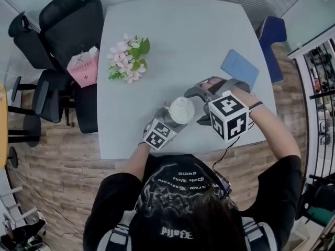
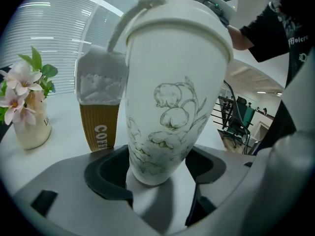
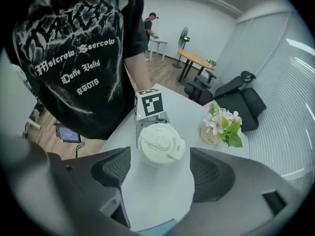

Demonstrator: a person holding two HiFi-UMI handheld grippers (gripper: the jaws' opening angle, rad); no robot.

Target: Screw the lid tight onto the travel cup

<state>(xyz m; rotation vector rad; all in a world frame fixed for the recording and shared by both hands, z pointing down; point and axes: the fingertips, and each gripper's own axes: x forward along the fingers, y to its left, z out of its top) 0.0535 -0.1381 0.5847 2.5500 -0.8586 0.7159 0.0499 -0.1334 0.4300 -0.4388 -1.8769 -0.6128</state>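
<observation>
The travel cup [image 2: 172, 97] stood on the grey table [image 1: 172, 35] just below the head view's centre, its white lid [image 1: 181, 110] on top. At its left, the left gripper [image 2: 162, 177] clamped its narrow base. At its right, the right gripper [image 3: 160, 170] hovered over the lid, jaws spread wide and empty.

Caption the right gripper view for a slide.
Right gripper, jaws apart, poised above the lidded travel cup, with flowers beyond.
</observation>
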